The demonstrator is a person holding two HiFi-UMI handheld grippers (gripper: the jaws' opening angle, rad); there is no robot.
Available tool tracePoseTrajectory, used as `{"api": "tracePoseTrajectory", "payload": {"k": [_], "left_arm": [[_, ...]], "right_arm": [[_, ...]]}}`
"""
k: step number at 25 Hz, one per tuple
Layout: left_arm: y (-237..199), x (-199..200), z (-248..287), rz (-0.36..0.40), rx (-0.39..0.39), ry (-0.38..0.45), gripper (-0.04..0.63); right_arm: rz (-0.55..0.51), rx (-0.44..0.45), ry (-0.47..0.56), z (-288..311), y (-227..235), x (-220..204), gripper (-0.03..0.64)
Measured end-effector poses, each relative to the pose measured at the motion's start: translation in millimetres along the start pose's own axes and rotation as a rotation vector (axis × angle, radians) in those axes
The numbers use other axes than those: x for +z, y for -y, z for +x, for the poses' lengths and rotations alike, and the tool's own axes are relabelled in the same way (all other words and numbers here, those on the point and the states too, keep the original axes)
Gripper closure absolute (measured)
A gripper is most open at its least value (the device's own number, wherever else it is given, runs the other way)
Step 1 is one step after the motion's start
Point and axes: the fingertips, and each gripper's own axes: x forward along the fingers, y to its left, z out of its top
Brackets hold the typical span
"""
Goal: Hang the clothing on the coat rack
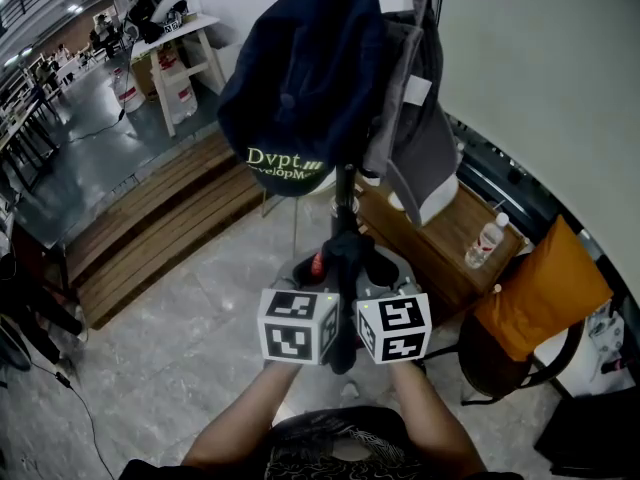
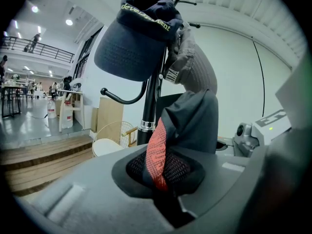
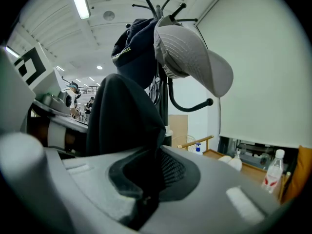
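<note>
Both my left gripper (image 1: pixel 316 268) and right gripper (image 1: pixel 378 270) clench the black fabric garment with an orange-red mesh strip (image 1: pixel 346 252), low in front of the black metal coat rack (image 1: pixel 347 193). I should raise it evenly to a free hook (image 3: pixel 195 105), clear of the navy cap (image 1: pixel 300 78) and grey cap (image 1: pixel 415 128).

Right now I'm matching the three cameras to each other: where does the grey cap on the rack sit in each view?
Head view: grey cap at top, right of centre, hanging right of the rack pole.
Left gripper view: upper centre, just right of the pole.
Right gripper view: upper centre, brim pointing right.
Shared landmark: the navy cap, directly left of it in all three.
</note>
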Motion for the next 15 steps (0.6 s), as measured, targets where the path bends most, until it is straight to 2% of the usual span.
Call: {"api": "tracePoseTrajectory", "payload": {"k": [15], "left_arm": [[2, -6, -1, -0.008, 0.013, 0.004, 0.561]], "right_arm": [[0.008, 0.011, -0.018, -7, -5, -11, 0.597]]}}
